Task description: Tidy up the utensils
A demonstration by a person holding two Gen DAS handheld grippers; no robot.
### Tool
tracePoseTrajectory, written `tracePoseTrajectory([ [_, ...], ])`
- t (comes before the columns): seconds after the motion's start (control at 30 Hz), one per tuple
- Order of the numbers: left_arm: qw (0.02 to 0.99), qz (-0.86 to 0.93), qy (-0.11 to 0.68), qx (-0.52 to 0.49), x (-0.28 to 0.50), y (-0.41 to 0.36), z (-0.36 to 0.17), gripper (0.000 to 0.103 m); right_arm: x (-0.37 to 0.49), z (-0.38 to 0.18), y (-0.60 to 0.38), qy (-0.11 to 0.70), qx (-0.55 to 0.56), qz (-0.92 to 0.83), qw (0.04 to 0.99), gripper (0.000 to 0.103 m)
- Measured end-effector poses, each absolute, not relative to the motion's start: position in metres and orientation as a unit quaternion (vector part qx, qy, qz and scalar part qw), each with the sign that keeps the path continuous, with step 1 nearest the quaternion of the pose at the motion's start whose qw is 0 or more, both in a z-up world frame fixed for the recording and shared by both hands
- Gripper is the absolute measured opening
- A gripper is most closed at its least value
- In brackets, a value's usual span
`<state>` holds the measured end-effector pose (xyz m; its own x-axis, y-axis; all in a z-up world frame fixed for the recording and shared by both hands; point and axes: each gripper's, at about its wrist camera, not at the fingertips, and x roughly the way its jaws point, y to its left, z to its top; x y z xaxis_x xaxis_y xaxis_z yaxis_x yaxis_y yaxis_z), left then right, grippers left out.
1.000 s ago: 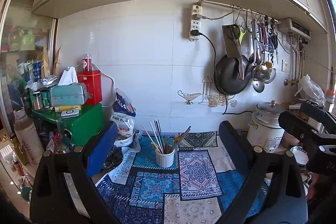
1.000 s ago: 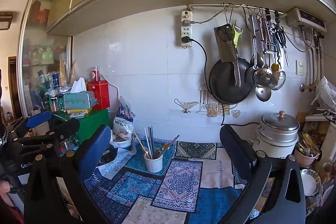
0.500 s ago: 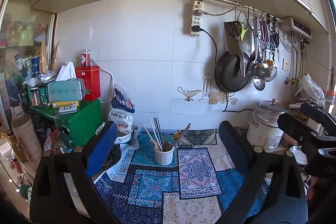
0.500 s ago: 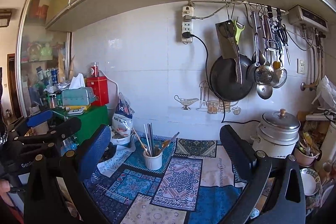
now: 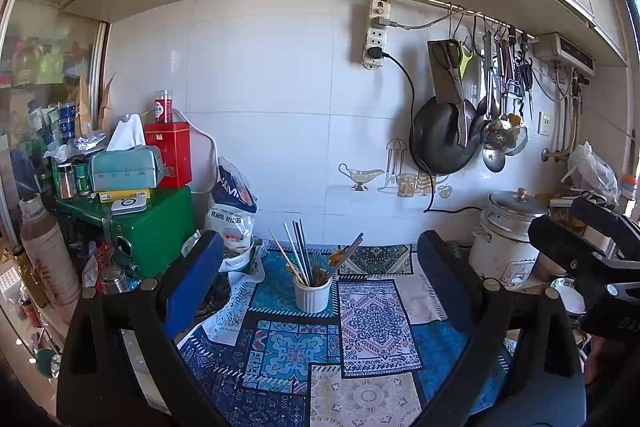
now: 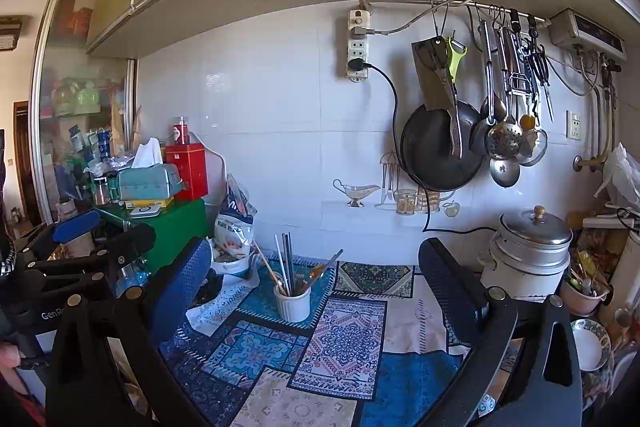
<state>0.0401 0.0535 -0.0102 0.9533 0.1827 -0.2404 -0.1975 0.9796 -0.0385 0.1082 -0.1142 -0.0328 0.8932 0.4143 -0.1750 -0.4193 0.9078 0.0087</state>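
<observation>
Chopsticks and spoons [image 5: 306, 255] stood bunched in a white ribbed ceramic cup [image 5: 312, 293] at centre frame on the patterned blue cloth [image 5: 288, 347], both grippers, left [image 5: 320, 267] and right [image 6: 316, 271], gaping wide and empty, fitting either a sorted cup or one awaiting sorting

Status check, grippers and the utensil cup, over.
Left gripper and right gripper open, empty. White utensil cup upright on patterned mat, chopsticks inside. Path clear.
</observation>
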Motion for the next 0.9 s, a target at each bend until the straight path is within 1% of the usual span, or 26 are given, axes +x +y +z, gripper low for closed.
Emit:
tracePoseTrajectory([
  [0.9, 0.989, 0.084, 0.117, -0.031, 0.035, 0.041, -0.007, 0.098, 0.1, -0.032, -0.12, 0.082, -0.007, 0.208, 0.975, 0.103],
])
